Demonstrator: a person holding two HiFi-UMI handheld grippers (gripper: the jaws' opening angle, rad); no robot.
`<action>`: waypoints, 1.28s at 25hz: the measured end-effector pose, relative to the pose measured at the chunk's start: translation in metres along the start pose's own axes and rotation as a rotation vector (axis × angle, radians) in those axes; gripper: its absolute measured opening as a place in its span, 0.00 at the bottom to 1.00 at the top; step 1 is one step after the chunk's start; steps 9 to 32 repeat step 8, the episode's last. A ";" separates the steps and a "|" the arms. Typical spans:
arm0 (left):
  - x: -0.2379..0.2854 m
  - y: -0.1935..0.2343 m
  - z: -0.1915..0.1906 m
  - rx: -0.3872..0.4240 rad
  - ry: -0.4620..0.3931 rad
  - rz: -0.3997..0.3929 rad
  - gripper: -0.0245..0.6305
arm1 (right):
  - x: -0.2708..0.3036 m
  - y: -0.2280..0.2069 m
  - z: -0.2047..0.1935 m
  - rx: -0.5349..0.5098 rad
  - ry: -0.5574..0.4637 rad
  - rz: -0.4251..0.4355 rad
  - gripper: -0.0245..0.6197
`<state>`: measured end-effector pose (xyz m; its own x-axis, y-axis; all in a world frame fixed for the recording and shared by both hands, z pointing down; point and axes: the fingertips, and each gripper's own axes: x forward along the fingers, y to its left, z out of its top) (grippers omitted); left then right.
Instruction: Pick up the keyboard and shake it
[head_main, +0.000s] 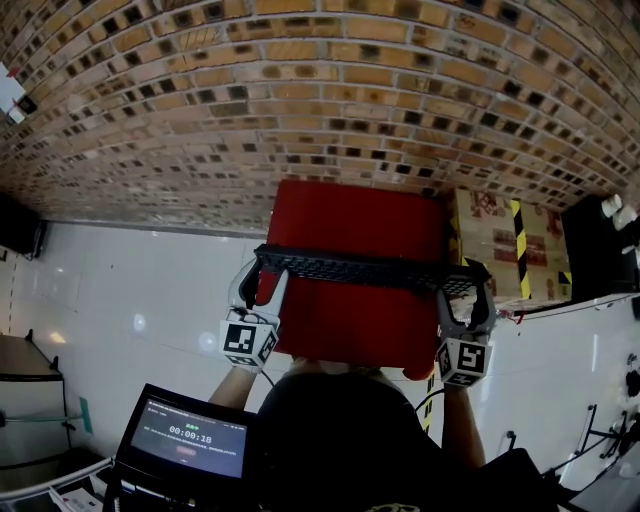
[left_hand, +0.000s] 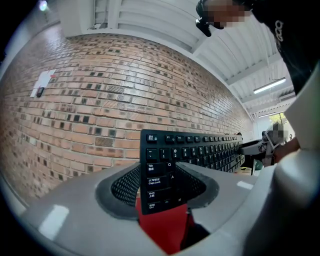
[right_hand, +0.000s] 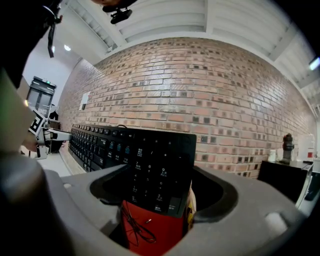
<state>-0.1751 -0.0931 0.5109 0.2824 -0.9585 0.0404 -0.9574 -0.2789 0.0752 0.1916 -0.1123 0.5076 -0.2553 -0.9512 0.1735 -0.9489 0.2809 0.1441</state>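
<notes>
We count one black keyboard and two grippers. The left gripper clamps the keyboard's left end and the right gripper its right end, jaws wide around it, so it hangs between them on its long edge above one red box. One cardboard box stands beside that. A brick wall meets a white floor. Our hands point roughly level.

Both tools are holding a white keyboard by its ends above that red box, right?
Not quite: the keyboard is black, not white, as the head view shows. The left tool and right tool do hold it by its ends above the red box.
</notes>
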 end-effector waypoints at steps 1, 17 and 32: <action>0.000 0.000 0.000 -0.001 0.001 -0.004 0.37 | -0.001 0.001 -0.002 0.002 0.013 -0.001 0.60; -0.017 0.020 0.003 0.010 -0.007 0.080 0.37 | 0.024 0.022 0.006 -0.004 -0.009 0.074 0.60; -0.017 0.020 0.003 0.010 -0.007 0.080 0.37 | 0.024 0.022 0.006 -0.004 -0.009 0.074 0.60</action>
